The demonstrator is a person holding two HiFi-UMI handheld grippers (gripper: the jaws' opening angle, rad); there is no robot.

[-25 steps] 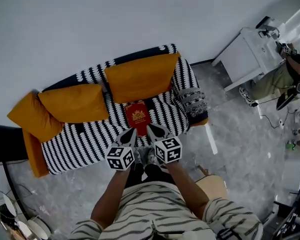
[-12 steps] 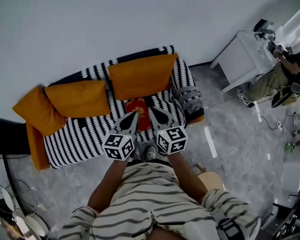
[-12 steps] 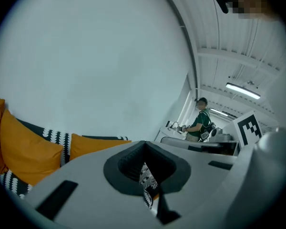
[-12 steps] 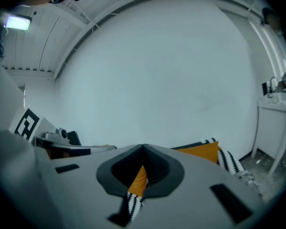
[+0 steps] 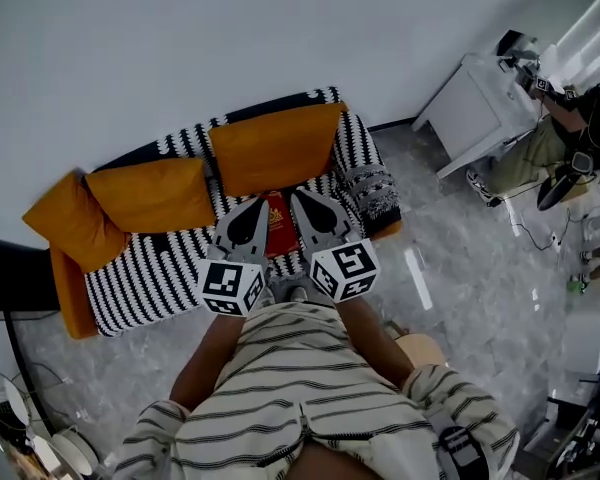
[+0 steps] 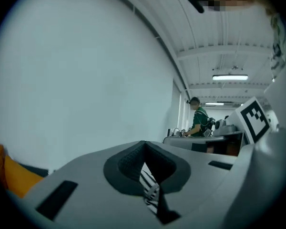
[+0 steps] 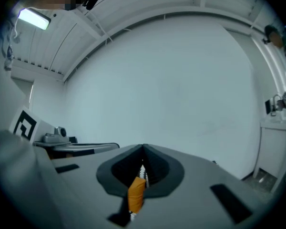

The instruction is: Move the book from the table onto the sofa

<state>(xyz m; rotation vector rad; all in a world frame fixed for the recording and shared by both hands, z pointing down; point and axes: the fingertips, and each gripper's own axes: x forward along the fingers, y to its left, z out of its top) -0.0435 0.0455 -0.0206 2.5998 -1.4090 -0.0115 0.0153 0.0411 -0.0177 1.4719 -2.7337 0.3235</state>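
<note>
The red book lies flat on the striped sofa's seat, just in front of the big orange cushion. Both grippers hang in the air above it, side by side, and each hides one edge of the book. My left gripper is shut with nothing in it. The right gripper is likewise shut and empty. In the left gripper view the closed jaws point level at a white wall, with a sliver of striped fabric below them. The right gripper view shows shut jaws and a strip of orange cushion.
Two more orange cushions lie on the sofa's left part. A white desk with a seated person stands at the far right. A tan stool is behind my right arm, a dark table edge at the left.
Both grippers have risen together toward the camera and look larger, now overlapping the book's sides. The book stays where it was on the sofa seat. The jaws stayed shut.
</note>
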